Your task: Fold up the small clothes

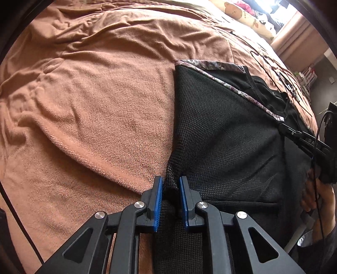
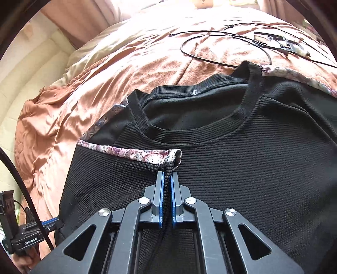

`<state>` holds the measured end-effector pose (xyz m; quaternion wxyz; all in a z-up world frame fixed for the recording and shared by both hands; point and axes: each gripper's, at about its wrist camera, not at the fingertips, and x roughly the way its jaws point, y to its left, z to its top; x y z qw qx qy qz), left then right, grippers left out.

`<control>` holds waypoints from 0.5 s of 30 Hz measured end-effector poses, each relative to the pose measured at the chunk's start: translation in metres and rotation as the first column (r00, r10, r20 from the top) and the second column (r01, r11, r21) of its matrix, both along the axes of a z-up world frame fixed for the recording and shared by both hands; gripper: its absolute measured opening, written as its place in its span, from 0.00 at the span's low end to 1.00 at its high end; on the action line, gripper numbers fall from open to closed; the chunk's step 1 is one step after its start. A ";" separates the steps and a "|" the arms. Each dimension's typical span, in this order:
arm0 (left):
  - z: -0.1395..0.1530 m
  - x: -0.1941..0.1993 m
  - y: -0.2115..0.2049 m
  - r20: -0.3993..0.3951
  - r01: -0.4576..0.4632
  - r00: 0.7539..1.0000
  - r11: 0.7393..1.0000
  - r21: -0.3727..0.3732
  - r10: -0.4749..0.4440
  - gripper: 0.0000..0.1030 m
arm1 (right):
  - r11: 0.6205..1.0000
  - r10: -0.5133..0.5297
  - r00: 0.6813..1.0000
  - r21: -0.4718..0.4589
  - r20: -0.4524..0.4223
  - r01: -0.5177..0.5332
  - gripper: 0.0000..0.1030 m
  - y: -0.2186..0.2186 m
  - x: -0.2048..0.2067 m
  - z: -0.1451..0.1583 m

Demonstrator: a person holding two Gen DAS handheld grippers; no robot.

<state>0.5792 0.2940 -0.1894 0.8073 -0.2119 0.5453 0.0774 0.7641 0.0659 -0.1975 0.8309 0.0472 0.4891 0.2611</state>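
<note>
Black knit top (image 2: 242,168) with floral trim (image 2: 134,151) lies flat on the brown blanket (image 1: 94,105) of the bed, neckline (image 2: 210,134) facing up. Right tongs (image 2: 167,179) clenched on a fold of the sleeve just below the trim. Left tongs (image 1: 171,189) stand partly parted, a ridge of the top's black fabric between the blue pads (image 1: 158,202); firm grip cannot be confirmed. A black cable (image 2: 221,35) lies on the blanket beyond the neckline.

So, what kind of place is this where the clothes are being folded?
Most likely a bedroom. The black top lies on a bed with a rumpled brown blanket, a bear-print pillow sits at its far end, and curtains hang behind.
</note>
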 end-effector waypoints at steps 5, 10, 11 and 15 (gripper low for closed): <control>0.005 0.002 0.003 -0.016 -0.019 1.000 1.000 0.014 0.019 0.18 | 0.998 0.037 0.998 -0.056 -0.046 -0.040 0.08 0.002 -0.003 0.005; 0.016 -0.005 0.003 -0.010 -0.045 0.999 0.999 0.013 0.045 0.18 | 0.999 0.029 1.000 -0.016 -0.009 -0.029 0.73 -0.022 -0.018 0.023; 0.019 -0.007 0.002 -0.005 -0.049 0.999 0.999 0.010 0.049 0.18 | 1.000 0.024 1.000 -0.016 -0.005 -0.024 0.73 -0.029 -0.022 0.025; 0.037 -0.017 -0.004 0.025 -0.064 0.998 0.998 -0.005 0.065 0.44 | 0.999 0.028 1.000 0.025 -0.009 -0.028 0.73 -0.061 -0.039 0.039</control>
